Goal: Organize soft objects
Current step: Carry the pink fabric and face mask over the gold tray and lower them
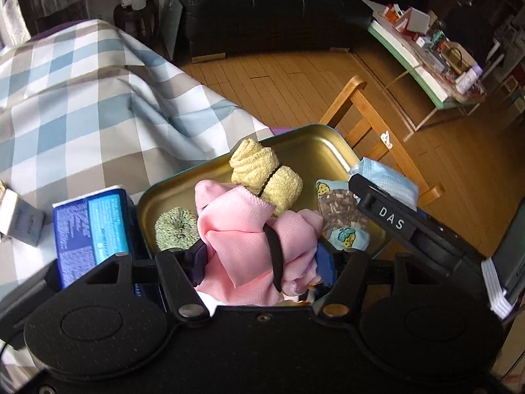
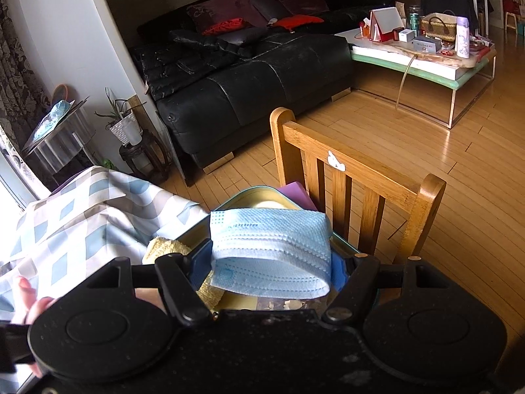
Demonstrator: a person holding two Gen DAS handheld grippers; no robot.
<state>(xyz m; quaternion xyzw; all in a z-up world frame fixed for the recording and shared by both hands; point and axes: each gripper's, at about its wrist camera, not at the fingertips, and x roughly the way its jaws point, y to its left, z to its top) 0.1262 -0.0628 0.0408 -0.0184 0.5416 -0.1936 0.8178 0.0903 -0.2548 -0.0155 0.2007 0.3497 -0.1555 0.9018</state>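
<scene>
Fingers (image 1: 197,256) of left gripper (image 1: 262,259) pinching pink cloth bundle (image 1: 252,239), bound by a black band, with blue pads pressed into both flanks. Fingers (image 2: 200,256) of right gripper (image 2: 272,262) pinching folded stack of blue face masks (image 2: 269,246) between the pads.

Location of task items:
- Pink cloth bundle: held above near edge of gold tin tray (image 1: 321,151), not yet resting on the tray floor as far as can be judged.
- Yellow towel roll (image 1: 265,177): inside tray, toward middle, tied with a dark band.
- Green scrubber (image 1: 177,229): inside tray, near left corner.
- Patterned pouch (image 1: 341,213): inside tray, right side, below the masks.
- Face masks: held over right edge of tray.
- Blue box (image 1: 92,233): outside tray, against its left wall, on checked cloth (image 1: 82,105).

Step in hand, judged: placing phase. Both bundles carried over the tray, neither released.

Requirements for next move, judged:
1. Lower pink bundle into free floor space between scrubber and pouch; keep clear of towel roll.
2. Spread left fingers only after bundle is seated, to avoid unrolling past the band.
3. Hold right gripper steady until left withdraws; both share tight airspace above the tray.
4. Set masks flat in remaining far right corner, away from wooden chair (image 2: 361,177) behind the tray.
</scene>
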